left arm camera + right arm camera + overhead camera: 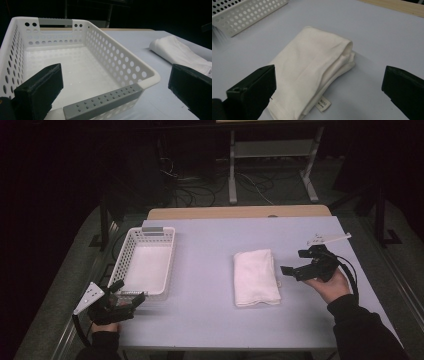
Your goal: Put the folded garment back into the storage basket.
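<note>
Your left gripper (pixel 120 296) hovers at the desk's (pixel 210 320) front-left corner, jaws spread wide and holding nothing, just before the near rim of the white perforated basket (pixel 131 251) with grey handles. The folded white towel (pixel 256 277) lies flat right of the desk's middle. Your right gripper (pixel 292 264) hangs just beside the towel's right edge, jaws wide apart, gripping nothing.

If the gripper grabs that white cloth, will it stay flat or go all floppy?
Probably floppy: the folded white cloth lies in soft, rounded layers, so its free layers would likely sag and unfold. It looks light. Its fabric probably won't slip from the open right gripper.
</note>
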